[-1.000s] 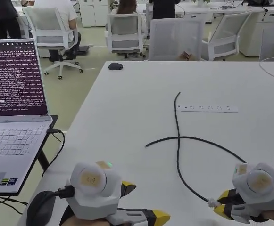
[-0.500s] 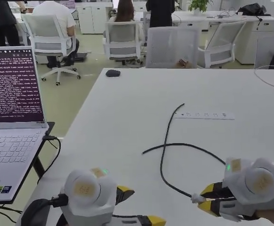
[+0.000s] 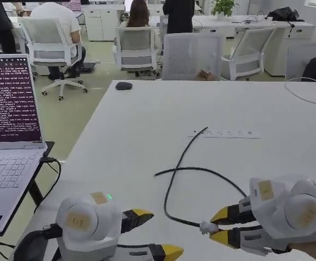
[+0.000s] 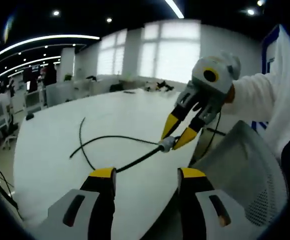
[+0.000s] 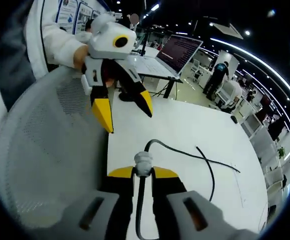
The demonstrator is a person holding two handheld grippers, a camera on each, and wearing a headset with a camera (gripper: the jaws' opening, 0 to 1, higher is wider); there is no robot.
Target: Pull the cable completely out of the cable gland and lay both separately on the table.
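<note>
- The right gripper (image 3: 215, 227) sits at the near edge of the white worktop (image 3: 147, 119), its yellow-tipped jaws clamped on a small white cable gland (image 3: 205, 227).
- In the right gripper view the gland (image 5: 143, 162) pokes out just past the jaw tips, with the black cable (image 5: 184, 152) running on ahead of it and a short length trailing back between the jaws.
- The cable (image 3: 168, 190) is not out of the gland; the rest of it lies on the worktop in a loose loop that crosses itself.
- The left gripper (image 3: 160, 234) hangs near the worktop's near left corner, jaws apart and holding nothing, well clear of the gland.
- In the left gripper view its jaws point towards the right gripper (image 4: 177, 137) and the gland (image 4: 165, 145).
- An open laptop (image 3: 5, 109) stands off to the left, beside the worktop.
</note>
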